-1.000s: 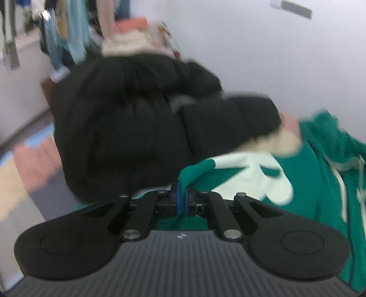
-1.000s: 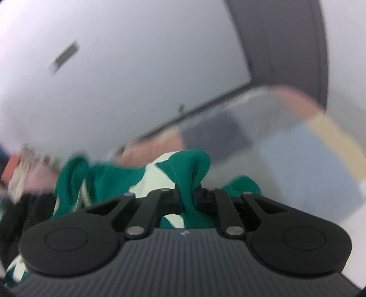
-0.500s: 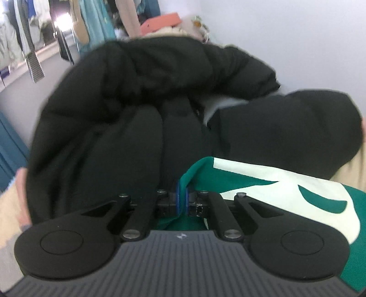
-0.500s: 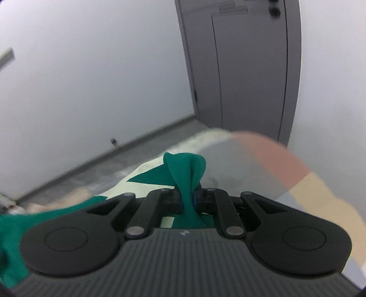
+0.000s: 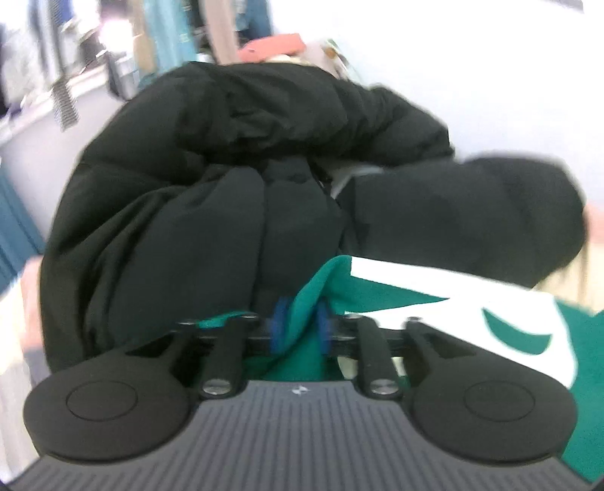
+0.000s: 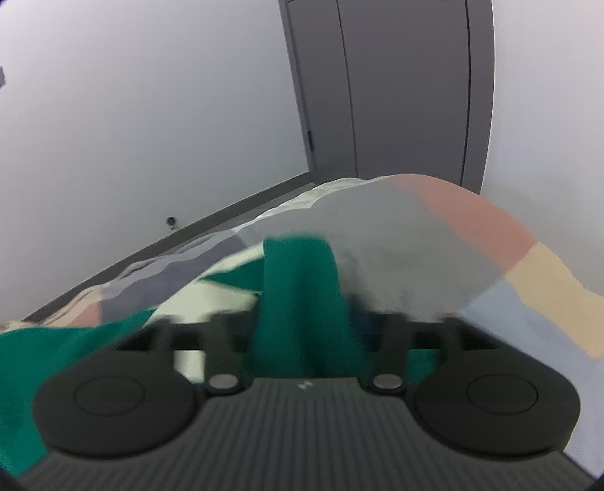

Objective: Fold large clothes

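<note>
I am looking through the left wrist camera first. My left gripper (image 5: 300, 325) is opening its jaws, and a fold of the green and white sweatshirt (image 5: 434, 298) is standing between the blue pads (image 5: 280, 323), which are parting from the cloth on both sides. Just beyond the sweatshirt a big black puffy jacket (image 5: 226, 181) is lying heaped, filling most of this view; only this camera is showing it. Behind the jacket, hanging clothes (image 5: 166, 34) are blurring along a rail.

Through the right wrist camera, my right gripper (image 6: 305, 317) is also opening, wider than the left, with a green ridge of the sweatshirt (image 6: 298, 287) rising between its fingers, which are blurred; I cannot tell whether they are touching the cloth. Only this view is showing the patchwork bedcover (image 6: 453, 241) under and to the right of the sweatshirt, and the grey door (image 6: 396, 87) beyond it.
</note>
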`<action>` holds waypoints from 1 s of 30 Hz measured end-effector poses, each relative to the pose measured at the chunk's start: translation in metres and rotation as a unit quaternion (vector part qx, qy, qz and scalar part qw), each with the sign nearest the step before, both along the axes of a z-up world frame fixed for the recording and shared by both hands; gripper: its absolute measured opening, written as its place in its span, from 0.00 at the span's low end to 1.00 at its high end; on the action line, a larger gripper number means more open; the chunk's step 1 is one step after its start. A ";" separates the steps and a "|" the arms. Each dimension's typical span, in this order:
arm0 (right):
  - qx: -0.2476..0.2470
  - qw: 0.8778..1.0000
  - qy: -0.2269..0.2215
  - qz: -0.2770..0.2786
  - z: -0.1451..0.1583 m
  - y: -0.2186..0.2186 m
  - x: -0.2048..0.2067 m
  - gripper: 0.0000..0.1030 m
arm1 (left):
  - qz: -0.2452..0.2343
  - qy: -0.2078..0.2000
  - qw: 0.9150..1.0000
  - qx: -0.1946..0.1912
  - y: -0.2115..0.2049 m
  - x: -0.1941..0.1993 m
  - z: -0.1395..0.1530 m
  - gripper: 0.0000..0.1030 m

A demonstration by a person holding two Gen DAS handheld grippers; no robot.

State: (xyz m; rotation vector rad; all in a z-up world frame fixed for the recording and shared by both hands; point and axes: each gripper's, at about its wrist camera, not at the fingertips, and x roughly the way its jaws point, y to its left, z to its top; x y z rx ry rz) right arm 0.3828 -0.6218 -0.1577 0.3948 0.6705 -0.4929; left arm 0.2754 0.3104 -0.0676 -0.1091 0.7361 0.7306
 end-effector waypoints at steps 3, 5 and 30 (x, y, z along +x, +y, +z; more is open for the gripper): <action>0.022 1.000 -0.020 0.000 0.020 0.013 -0.031 0.69 | -0.010 -0.031 0.999 -0.024 -0.016 -0.026 0.015 0.53; 0.027 0.999 -0.031 0.009 0.035 0.023 -0.049 0.69 | -0.021 -0.038 0.998 -0.044 -0.030 -0.043 0.023 0.53; 0.098 0.953 0.083 0.276 0.081 0.266 -0.280 0.69 | -0.265 0.004 0.941 -0.213 -0.293 -0.218 0.048 0.53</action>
